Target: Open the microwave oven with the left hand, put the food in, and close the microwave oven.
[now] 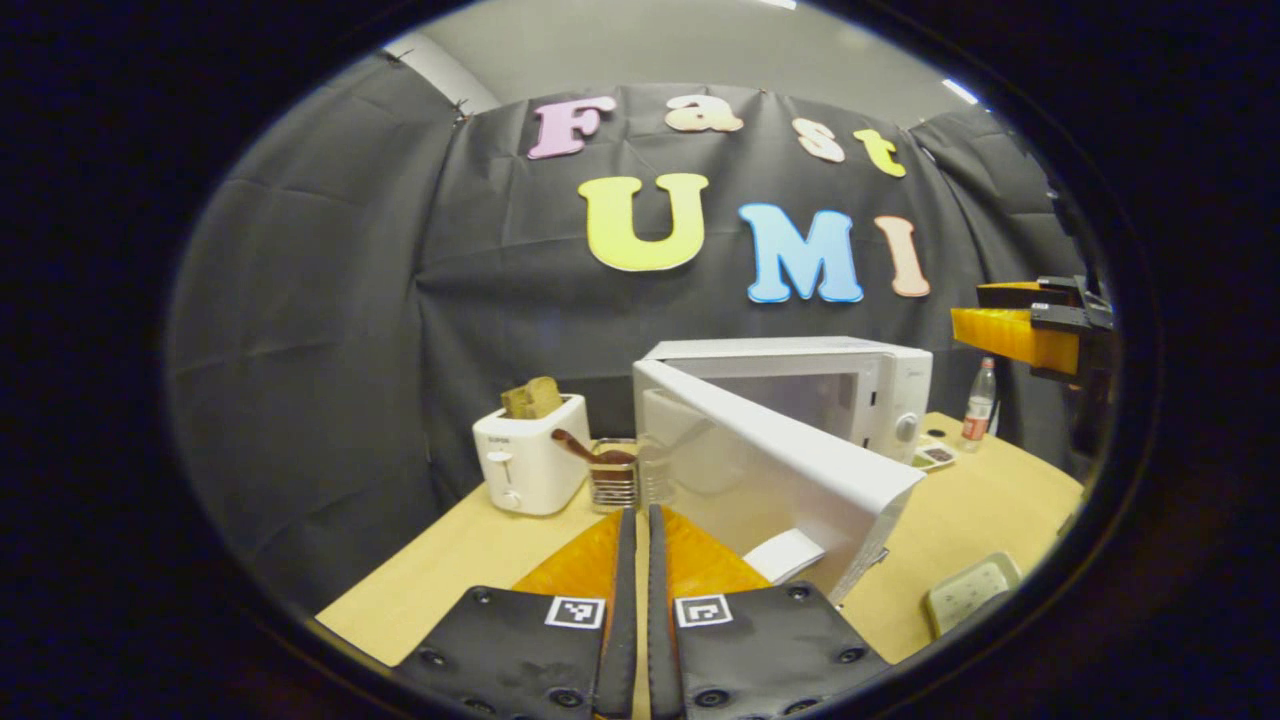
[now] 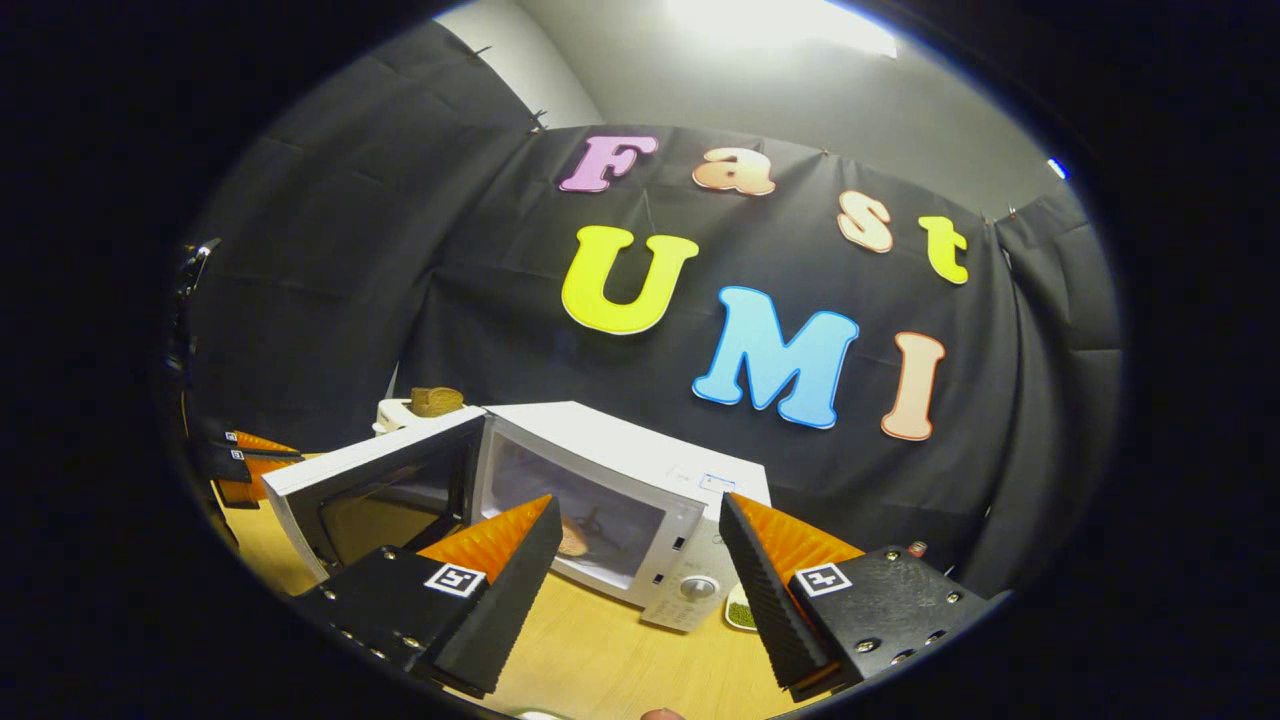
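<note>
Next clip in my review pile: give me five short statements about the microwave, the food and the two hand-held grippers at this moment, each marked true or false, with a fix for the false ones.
1. The microwave door is shut. False: it stands open.
2. The right hand-held gripper is open with nothing between its fingers. True.
3. The left hand-held gripper is wide open. False: its fingers are together, holding nothing.
4. Food lies inside the microwave. True.
5. The toaster is empty. False: bread sticks out of its top.
</note>
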A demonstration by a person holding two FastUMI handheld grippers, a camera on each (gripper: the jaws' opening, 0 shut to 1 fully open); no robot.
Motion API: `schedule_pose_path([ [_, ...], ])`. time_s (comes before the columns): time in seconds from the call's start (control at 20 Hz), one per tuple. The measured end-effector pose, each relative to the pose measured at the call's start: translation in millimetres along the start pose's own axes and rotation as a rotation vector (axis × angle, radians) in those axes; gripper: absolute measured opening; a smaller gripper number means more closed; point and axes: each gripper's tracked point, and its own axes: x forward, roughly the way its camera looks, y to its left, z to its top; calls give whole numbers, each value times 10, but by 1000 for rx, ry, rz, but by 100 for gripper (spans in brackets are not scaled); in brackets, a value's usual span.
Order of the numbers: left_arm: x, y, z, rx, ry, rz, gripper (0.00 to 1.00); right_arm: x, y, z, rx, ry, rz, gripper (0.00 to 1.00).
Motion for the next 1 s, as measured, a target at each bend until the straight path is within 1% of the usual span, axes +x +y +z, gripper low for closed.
schedule_pose_path([
  [0.25,156,-619,43,15,12,-129,12,-155,-282,-71,4,23,-48,97],
  [0.55,454,-1200,197,26,-3,-229,12,-335,-665,-124,2,42,-135,97],
  [0.7,618,-1446,283,39,-21,-269,12,-440,-874,-163,-5,55,-185,97],
  [1.0,984,-1772,388,34,-38,-313,12,-588,-1158,-208,8,81,-267,96],
])
